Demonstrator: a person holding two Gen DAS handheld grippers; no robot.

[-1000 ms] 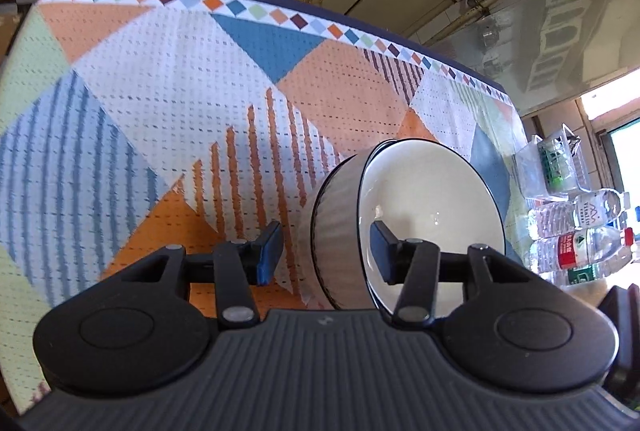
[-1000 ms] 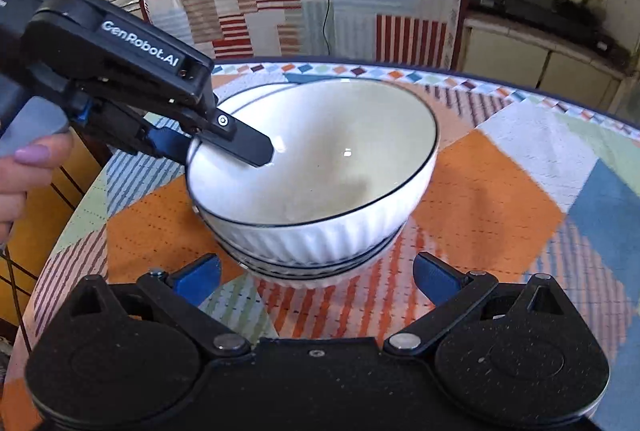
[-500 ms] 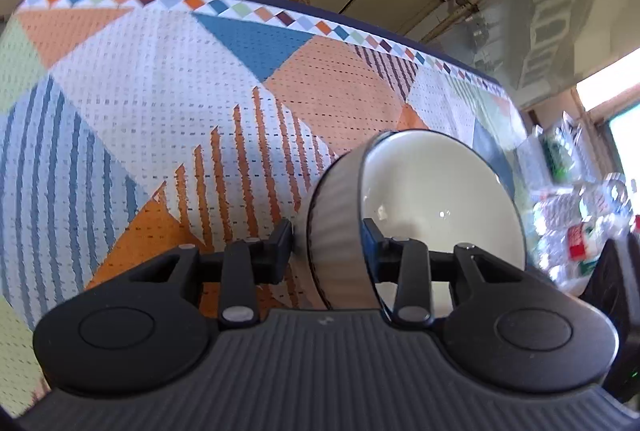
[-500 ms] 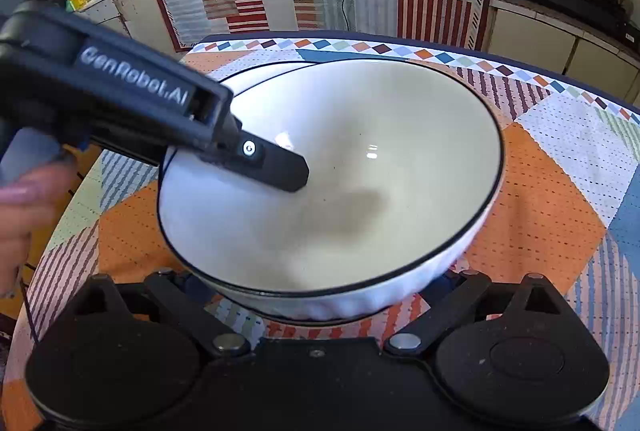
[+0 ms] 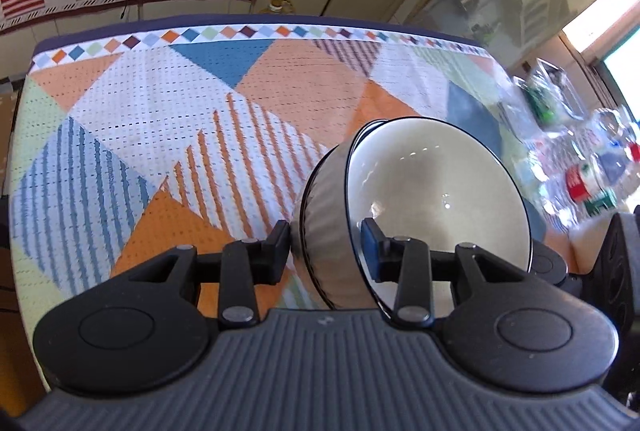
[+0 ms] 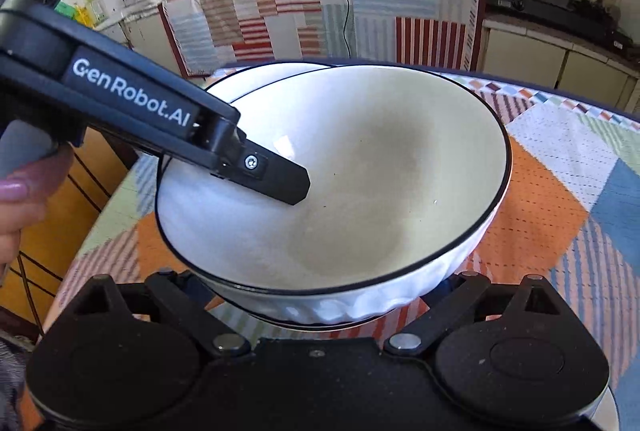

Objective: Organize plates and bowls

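A white ribbed bowl with a black rim is stacked in at least one more like it; a second rim shows behind. My left gripper is shut on the bowl's wall, one finger inside, one outside; it also shows in the right wrist view. In the left wrist view the bowl's inside fills the right. My right gripper is open, its fingers spread under and around the bowl stack's near side, fingertips hidden.
The bowls are over a round table with a patchwork cloth. Plastic water bottles stand at the table's right side. A counter with a striped cloth and kitchen appliances is behind.
My left gripper has closed onto the bowl wall. My right gripper has moved forward until its open fingers reach under the bowls, which now fill its view.
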